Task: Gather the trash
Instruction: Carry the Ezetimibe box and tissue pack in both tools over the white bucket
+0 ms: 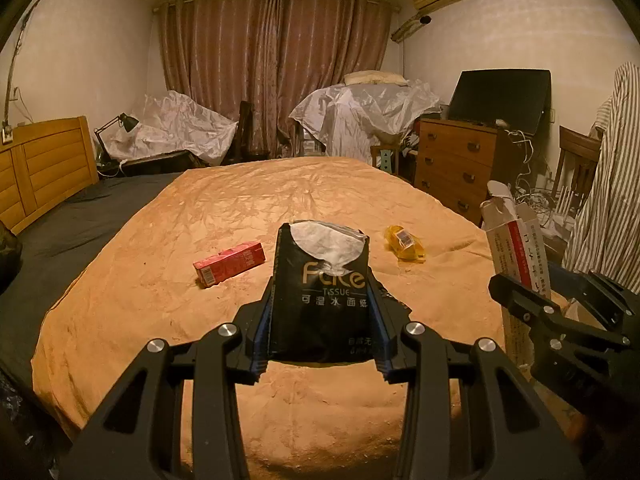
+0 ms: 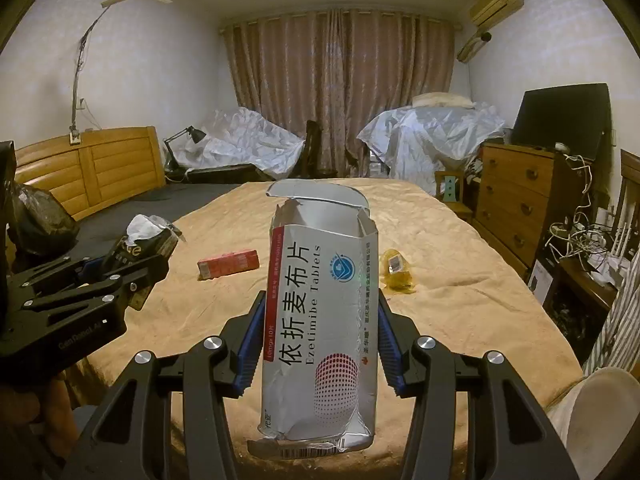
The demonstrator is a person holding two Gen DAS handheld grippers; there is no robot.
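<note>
With the left gripper (image 1: 320, 320) pinching a black tissue pack (image 1: 320, 280) and the right gripper (image 2: 320, 344) pinching an upright tablet box (image 2: 320, 320), the red carton (image 1: 229, 264), long axis crosswise, lies beyond, nearer the left.

You have a black tissue pack (image 1: 320, 300) upright, white tissue poking out, and a torn-open white tablet carton (image 2: 320, 328) upright. A red carton (image 1: 229, 263) and crumpled yellow wrapper (image 1: 405, 243) lie apart on the bed's tan blanket (image 1: 160, 280).

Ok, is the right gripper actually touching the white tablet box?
Touching. The right wrist view shows the right gripper with both blue pads pressed against the sides of the upright tablet box, holding it clear above the bedspread.
</note>
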